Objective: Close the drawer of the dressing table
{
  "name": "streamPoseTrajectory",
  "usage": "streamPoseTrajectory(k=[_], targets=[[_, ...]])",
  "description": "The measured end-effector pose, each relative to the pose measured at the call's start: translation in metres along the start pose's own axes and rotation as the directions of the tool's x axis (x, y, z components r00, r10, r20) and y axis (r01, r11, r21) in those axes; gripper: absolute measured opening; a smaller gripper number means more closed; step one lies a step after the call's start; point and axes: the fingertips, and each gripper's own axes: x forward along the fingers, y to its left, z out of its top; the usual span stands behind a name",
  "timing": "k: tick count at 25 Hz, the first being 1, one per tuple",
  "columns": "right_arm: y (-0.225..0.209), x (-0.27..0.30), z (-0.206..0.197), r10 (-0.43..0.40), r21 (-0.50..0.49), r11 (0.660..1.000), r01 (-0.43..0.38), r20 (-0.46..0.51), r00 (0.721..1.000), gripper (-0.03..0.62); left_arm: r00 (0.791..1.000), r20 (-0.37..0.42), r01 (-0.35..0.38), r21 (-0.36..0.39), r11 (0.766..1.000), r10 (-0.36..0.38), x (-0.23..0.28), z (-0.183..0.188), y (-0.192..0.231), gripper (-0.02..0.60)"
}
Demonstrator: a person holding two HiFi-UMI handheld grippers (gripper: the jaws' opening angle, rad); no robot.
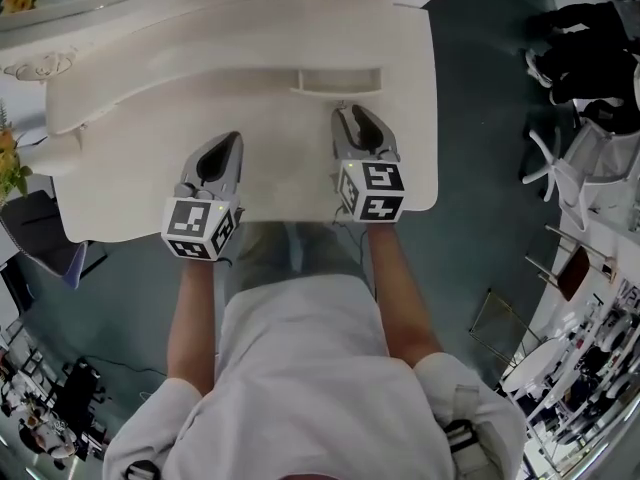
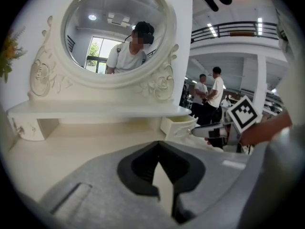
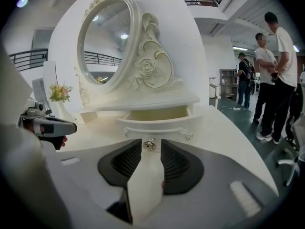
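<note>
The cream dressing table (image 1: 90,108) fills the upper half of the head view, and both grippers are held over its counter (image 1: 280,173). The drawer (image 1: 338,80) is pulled out from under the low shelf below the oval mirror (image 3: 102,42), so its pale inside shows. It sits right of the table's middle, at 12 o'clock from the right gripper (image 1: 353,114).

In the right gripper view the jaws stand partly apart, leaving a narrow gap of bare counter between them. The drawer's small metal knob (image 3: 151,143) sits right at the mouth of that gap, between the two tips. The pads do not visibly press on it, so the right gripper holds nothing firmly. The drawer's curved front spreads to either side just behind the knob.

The left gripper (image 1: 224,146) lies at about 8 o'clock from the right one, well apart from the drawer. In its own view the jaw tips meet at a point and only a thin wedge of counter shows behind them. It is closed with nothing in it. From there the drawer shows at 1 o'clock, with the right gripper's marker cube (image 2: 244,113) beyond it.

A small bunch of flowers (image 3: 59,92) stands at the table's far left, at 10 o'clock from the right gripper. People (image 3: 279,66) stand on the floor at its 2 o'clock.
</note>
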Motion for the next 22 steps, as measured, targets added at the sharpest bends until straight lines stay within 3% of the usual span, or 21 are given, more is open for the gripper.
streamPoseTrajectory(k=[22], targets=[[-0.008, 0.03, 0.003, -0.038, -0.014, 0.999, 0.038, -0.017, 0.999, 0.103, 0.999, -0.038, 0.04, 0.019, 0.999, -0.039, 0.016, -0.008, -0.004, -0.002]])
